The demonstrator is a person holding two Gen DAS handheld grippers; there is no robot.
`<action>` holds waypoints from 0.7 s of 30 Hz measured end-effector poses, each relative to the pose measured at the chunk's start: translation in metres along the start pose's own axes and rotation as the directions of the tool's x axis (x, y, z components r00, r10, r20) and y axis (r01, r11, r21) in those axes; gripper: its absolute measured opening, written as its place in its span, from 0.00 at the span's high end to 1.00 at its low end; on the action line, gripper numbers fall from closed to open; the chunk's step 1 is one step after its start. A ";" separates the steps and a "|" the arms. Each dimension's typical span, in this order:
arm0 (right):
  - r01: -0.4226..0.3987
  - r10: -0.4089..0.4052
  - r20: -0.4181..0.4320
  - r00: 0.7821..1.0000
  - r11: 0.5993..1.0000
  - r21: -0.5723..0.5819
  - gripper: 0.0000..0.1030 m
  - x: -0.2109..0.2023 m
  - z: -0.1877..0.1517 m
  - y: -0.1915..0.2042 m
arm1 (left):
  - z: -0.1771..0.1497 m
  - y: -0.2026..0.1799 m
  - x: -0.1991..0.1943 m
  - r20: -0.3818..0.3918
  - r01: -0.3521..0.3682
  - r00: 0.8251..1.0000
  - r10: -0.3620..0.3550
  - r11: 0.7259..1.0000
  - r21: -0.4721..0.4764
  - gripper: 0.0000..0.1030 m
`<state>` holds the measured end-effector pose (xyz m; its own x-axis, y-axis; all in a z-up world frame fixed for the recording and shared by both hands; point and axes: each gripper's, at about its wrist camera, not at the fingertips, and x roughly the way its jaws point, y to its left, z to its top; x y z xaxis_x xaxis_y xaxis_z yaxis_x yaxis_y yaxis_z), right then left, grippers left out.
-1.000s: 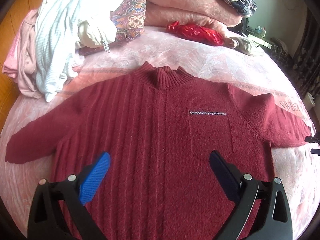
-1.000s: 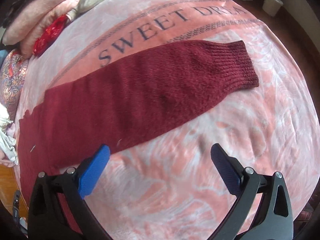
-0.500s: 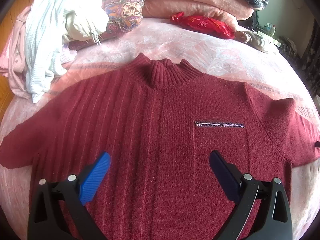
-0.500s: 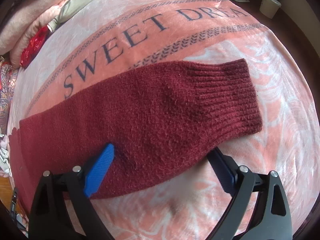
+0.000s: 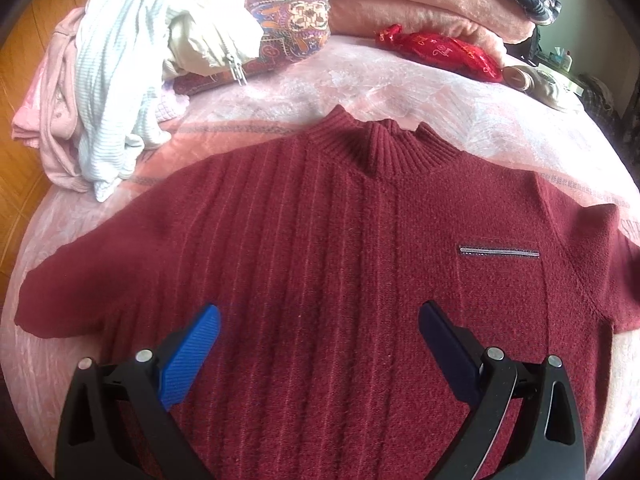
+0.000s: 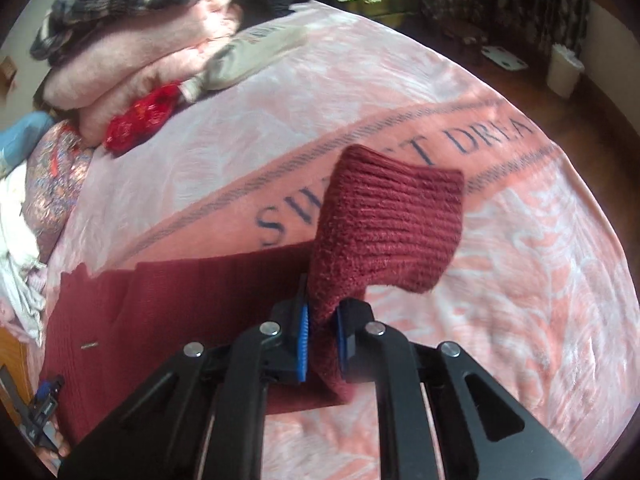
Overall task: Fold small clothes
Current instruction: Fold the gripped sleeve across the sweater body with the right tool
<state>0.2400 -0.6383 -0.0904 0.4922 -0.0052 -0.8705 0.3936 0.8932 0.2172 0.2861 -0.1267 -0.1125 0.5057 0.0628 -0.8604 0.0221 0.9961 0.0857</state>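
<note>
A dark red knit sweater (image 5: 340, 248) lies front up and spread flat on the pink bed blanket (image 5: 400, 88), collar away from me. My left gripper (image 5: 320, 332) is open and empty, hovering over the sweater's lower chest. My right gripper (image 6: 322, 332) is shut on the sweater's right sleeve (image 6: 384, 232) near the cuff and holds it lifted off the blanket, the ribbed cuff standing up above the fingers. The sweater body (image 6: 160, 312) shows at the left of the right wrist view.
A pile of white and pink clothes (image 5: 112, 80) sits at the back left by a patterned cushion (image 5: 292, 20). Folded pink blankets (image 5: 420, 4) and a red pouch (image 5: 440, 52) lie at the back. The bed edge and wooden floor (image 6: 580, 128) are at the right.
My right gripper closed on the sleeve near the cuff and lifted it off the blanket. My left gripper moved in closer over the sweater and a little left, still open.
</note>
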 end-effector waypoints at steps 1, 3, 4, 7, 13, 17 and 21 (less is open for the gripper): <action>-0.015 0.015 0.005 1.000 0.999 -0.040 0.91 -0.005 -0.002 0.021 | 0.000 0.005 -0.001 0.000 -0.005 1.000 0.005 1.000 -0.006 0.04; -0.046 0.047 0.008 0.999 0.992 -0.114 0.91 -0.011 -0.009 0.062 | 0.001 0.014 -0.001 -0.002 -0.013 1.000 0.013 1.000 -0.018 0.04; -0.055 0.056 0.002 0.998 0.987 -0.154 0.91 -0.012 -0.015 0.083 | 0.001 0.017 -0.001 -0.005 -0.016 1.000 0.016 1.000 -0.022 0.04; -0.113 0.105 -0.046 0.993 0.963 -0.244 0.91 -0.004 -0.035 0.141 | 0.000 0.027 -0.001 -0.011 -0.022 1.000 0.021 0.999 -0.033 0.04; -0.179 0.113 -0.172 0.979 0.880 -0.440 0.86 0.029 -0.088 0.235 | -0.001 0.032 -0.001 -0.018 -0.017 1.000 0.017 0.999 -0.037 0.04; -0.332 0.203 -0.328 0.923 0.851 -0.406 0.62 0.040 -0.108 0.243 | -0.003 0.023 -0.001 -0.039 0.021 0.999 -0.023 0.999 -0.036 0.04; -0.401 0.302 -0.311 0.901 0.853 -0.333 0.63 0.011 -0.093 0.213 | -0.006 0.001 -0.003 -0.044 0.075 0.996 -0.075 0.997 -0.006 0.04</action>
<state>0.2575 -0.4065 -0.0948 0.3208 0.4045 -0.8564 -0.1200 0.9143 0.3869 0.2795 -0.1260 -0.1125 0.4642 -0.0098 -0.8857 0.0545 0.9984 0.0175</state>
